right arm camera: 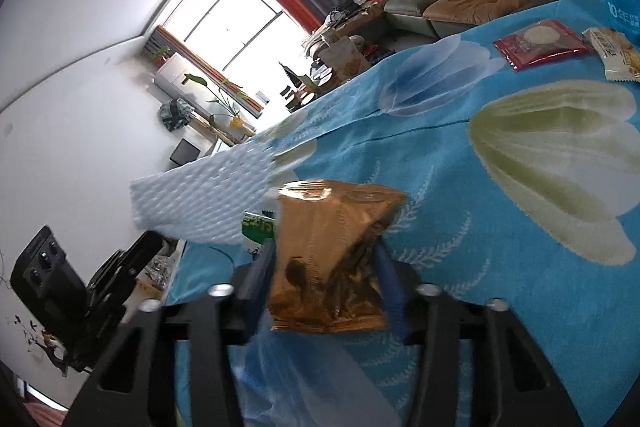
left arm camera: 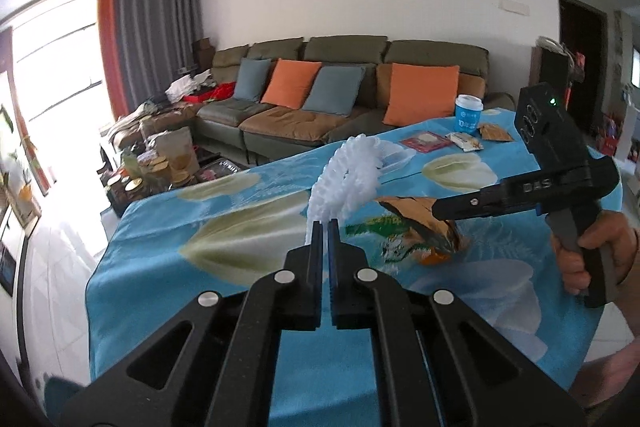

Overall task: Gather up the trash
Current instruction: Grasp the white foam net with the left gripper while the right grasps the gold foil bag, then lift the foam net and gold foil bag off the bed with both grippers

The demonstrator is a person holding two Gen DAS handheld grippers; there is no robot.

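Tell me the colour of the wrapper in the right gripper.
Shiny golden-brown wrapper, best seen in the right wrist view.

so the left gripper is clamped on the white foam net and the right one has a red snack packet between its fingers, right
Not quite. The left gripper is indeed shut on the white foam net, but the packet between the right gripper's fingers is a golden-brown snack packet, as the right wrist view shows. The red packet lies untouched farther off on the blue floral cloth.

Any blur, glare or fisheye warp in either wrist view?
Left wrist: window blown out, walls bowed by the fisheye, white foam net sharp. Right wrist: horizon tilted, window overexposed, foam net motion-smeared, gold snack bag slightly soft.
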